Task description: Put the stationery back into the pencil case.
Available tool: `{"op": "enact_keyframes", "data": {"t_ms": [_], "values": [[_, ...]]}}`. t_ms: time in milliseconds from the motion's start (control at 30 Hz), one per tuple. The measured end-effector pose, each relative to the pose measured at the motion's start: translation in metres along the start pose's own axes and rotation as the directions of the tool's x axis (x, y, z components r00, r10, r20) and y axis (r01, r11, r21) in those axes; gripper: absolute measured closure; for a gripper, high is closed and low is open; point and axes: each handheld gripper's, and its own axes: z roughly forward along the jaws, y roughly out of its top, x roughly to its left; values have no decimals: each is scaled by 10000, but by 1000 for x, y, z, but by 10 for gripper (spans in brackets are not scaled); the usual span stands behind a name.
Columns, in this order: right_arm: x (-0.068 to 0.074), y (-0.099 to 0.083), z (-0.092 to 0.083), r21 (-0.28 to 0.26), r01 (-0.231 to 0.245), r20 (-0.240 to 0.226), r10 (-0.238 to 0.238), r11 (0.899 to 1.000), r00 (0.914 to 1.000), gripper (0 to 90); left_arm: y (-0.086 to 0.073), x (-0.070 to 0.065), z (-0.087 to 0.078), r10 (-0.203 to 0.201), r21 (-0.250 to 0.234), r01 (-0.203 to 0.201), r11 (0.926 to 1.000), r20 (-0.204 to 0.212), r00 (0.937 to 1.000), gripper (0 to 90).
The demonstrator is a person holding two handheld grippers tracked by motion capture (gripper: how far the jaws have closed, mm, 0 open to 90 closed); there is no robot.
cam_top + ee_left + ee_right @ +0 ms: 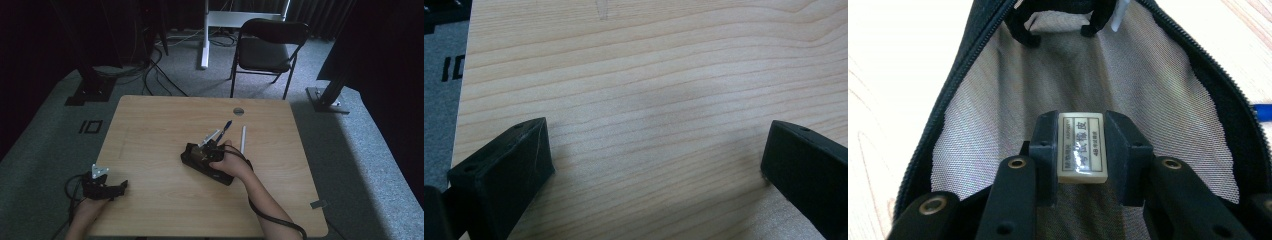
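A black pencil case [196, 161] lies open on the wooden table [150, 130], right of centre. In the right gripper view its grey mesh lining [998, 100] spreads between the zipper edges. My right gripper [1081, 145] reaches into the case and is shut on a small cream eraser [1081, 147] with a printed label. In the high view a hand holds that right gripper [212, 152] over the case. At the table's front left edge my left gripper [122, 186] rests, and in its own view the left gripper [656, 150] stands open over bare wood [649, 75].
A blue pen [227, 124] and two white pens [243, 139] lie just beyond the case. A round grommet hole [238, 111] marks the table's far edge. A black folding chair [267, 47] stands on the carpet behind the table.
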Motion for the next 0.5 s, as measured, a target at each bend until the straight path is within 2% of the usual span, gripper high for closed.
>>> {"op": "enact_keyframes", "data": {"t_ms": [500], "values": [[-2, 1, -13, -473, -234, -114, 229, 9986, 9997, 649, 0, 0, 0, 9, 5, -9, 10000, 1, 10000, 1]]}}
